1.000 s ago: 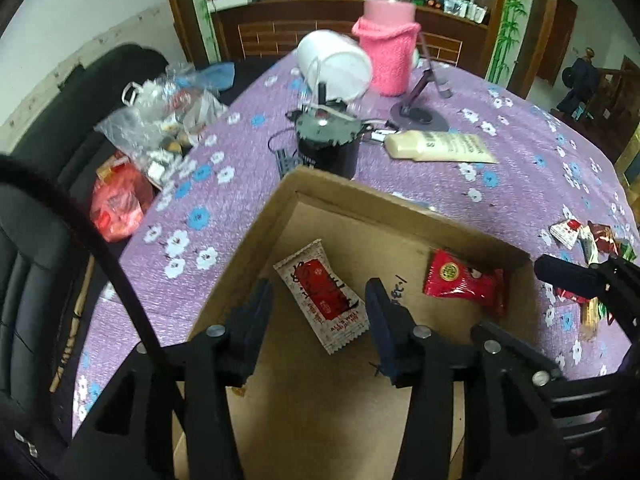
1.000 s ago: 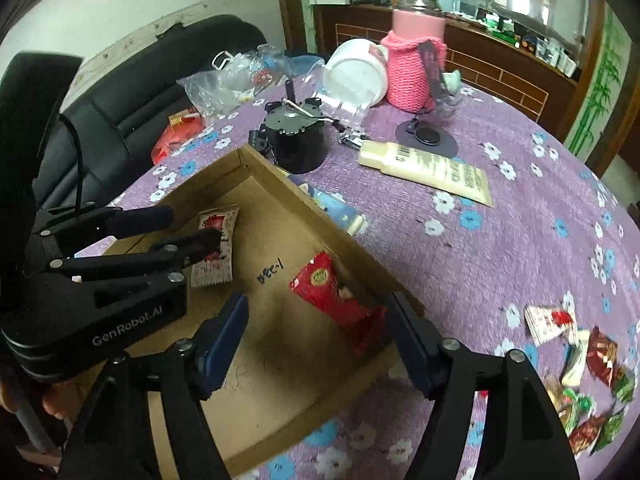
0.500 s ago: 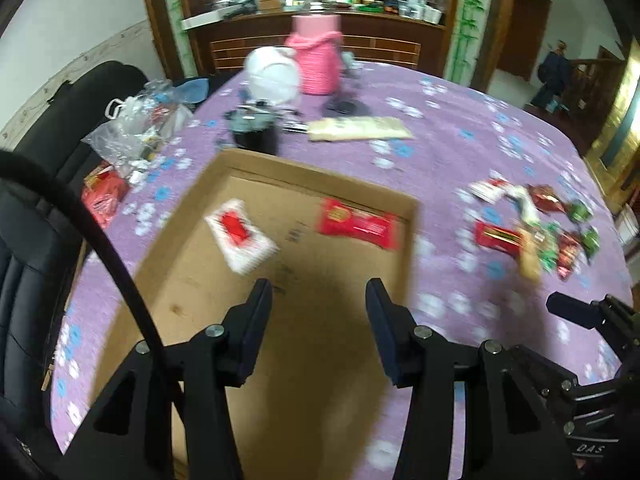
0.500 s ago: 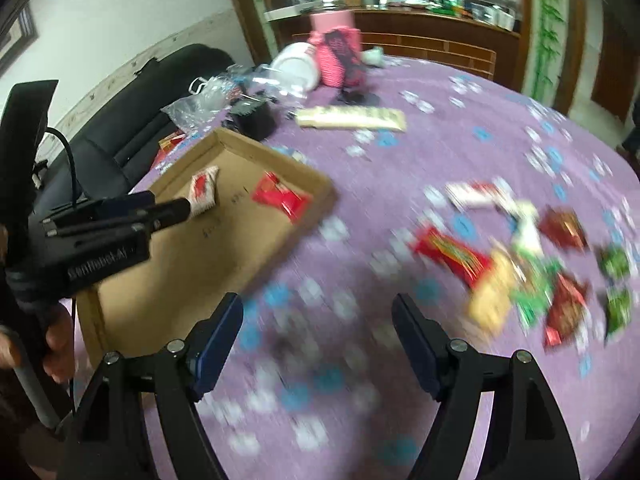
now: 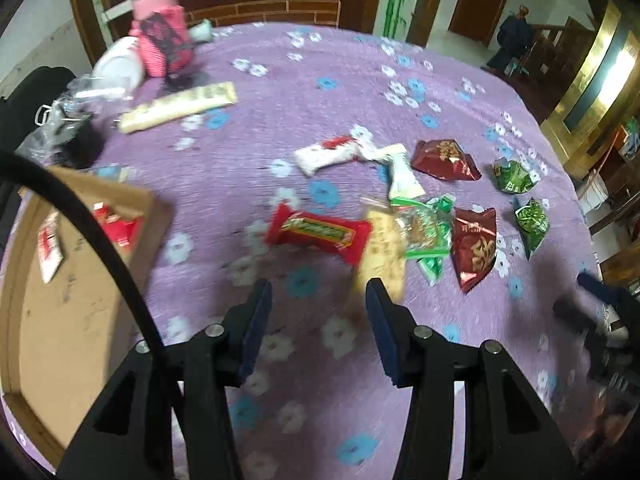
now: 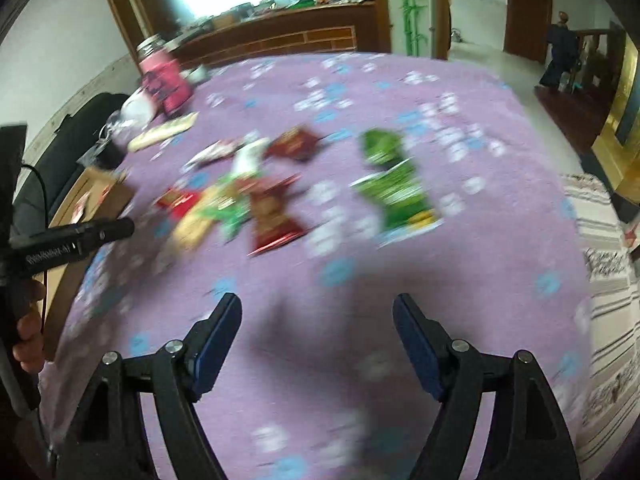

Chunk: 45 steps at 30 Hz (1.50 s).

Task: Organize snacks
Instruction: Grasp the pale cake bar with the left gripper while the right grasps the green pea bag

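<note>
The snacks lay scattered on the purple flowered tablecloth [image 5: 280, 80], and we found them grouped to the right of the cardboard box [image 5: 60, 320]. In the left wrist view, a red wrapped bar [image 5: 318, 234] lay nearest the box, with a tan packet [image 5: 384, 252] touching its right end. Green packets [image 5: 430, 228] overlapped that tan packet, and a dark red pouch [image 5: 476, 246] lay just beside them. Farther back we noted a white-and-red wrapper [image 5: 326, 156], a white packet [image 5: 404, 174], a second dark red pouch [image 5: 446, 160] and two green pouches [image 5: 514, 176] set apart on the right. Two red-and-white packets [image 5: 50, 244] lay inside the box, near its far wall. We held the left gripper [image 5: 318, 308] above bare cloth short of the red bar, its fingers apart and nothing between them. The right gripper [image 6: 318, 316] hovered over bare cloth as well, its fingers spread wide and holding nothing; its view was blurred, but a large green pouch [image 6: 394, 192] showed well ahead of it, apart from the main cluster. Beyond the snacks stood a pink knitted container [image 5: 162, 40], a white tub [image 5: 118, 68] on its side and a long cream package [image 5: 178, 106]. A black cable [image 5: 92, 224] crossed the box in the left wrist view.
</note>
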Motion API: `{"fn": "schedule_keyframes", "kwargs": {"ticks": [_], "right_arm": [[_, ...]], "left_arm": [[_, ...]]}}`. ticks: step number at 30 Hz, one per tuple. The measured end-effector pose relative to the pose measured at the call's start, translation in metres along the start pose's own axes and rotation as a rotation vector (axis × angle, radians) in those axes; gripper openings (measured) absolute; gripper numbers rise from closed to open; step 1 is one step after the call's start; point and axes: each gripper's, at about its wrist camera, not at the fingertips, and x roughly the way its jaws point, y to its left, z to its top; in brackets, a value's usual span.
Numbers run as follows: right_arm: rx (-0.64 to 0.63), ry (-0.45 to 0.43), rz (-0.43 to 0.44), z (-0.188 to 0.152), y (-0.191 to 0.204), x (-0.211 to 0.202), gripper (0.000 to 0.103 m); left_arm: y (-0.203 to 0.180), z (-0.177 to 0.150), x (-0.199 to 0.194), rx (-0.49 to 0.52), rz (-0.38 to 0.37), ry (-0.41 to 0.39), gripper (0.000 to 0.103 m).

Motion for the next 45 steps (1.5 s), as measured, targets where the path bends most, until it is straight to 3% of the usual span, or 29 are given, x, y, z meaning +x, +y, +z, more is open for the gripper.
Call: {"fn": "schedule_keyframes", "kwargs": {"ticks": [5,11,15,20,22,26,28,30,32,38,42,45], "right_arm": [[-0.012,0.043,-0.016,0.031,-0.033,0.034,0.080],[-0.114,0.104,0.002,0.048,-0.027,0.070,0.079],[-0.157,0.089,-0.003,0.050,-0.021,0.075,0.079],[-0.191,0.090,-0.007,0.052,-0.018,0.077,0.079],[-0.192,0.091,-0.001,0.052,-0.021,0.077,0.079],[-0.201,0.092,0.002,0.053,-0.018,0.079,0.080],[-0.208,0.095,0.001,0.053,-0.018,0.079,0.080],[-0.210,0.095,0.003,0.053,-0.018,0.079,0.080],[-0.217,0.093,0.007,0.053,-0.018,0.079,0.080],[-0.217,0.094,0.007,0.056,-0.017,0.082,0.081],[-0.231,0.083,-0.009,0.057,-0.016,0.084,0.081],[-0.235,0.073,-0.010,0.057,-0.015,0.082,0.069]], "left_arm": [[-0.008,0.011,0.021,-0.023,0.004,0.029,0.050],[-0.012,0.019,0.036,-0.021,0.004,0.059,0.050],[-0.020,0.020,0.038,0.002,-0.020,0.079,0.051],[-0.027,0.015,0.031,0.068,0.070,0.051,0.052],[-0.025,0.012,0.032,0.063,0.026,0.076,0.053],[-0.026,0.008,0.034,0.058,0.020,0.103,0.065],[-0.024,0.007,0.035,0.048,-0.021,0.147,0.065],[-0.023,0.007,0.035,0.042,-0.022,0.138,0.066],[-0.025,0.009,0.040,0.041,-0.030,0.144,0.075],[-0.042,0.020,0.052,0.110,0.021,0.150,0.084],[-0.041,0.031,0.057,0.096,0.033,0.170,0.078],[-0.041,0.033,0.055,0.113,0.044,0.161,0.054]]}}
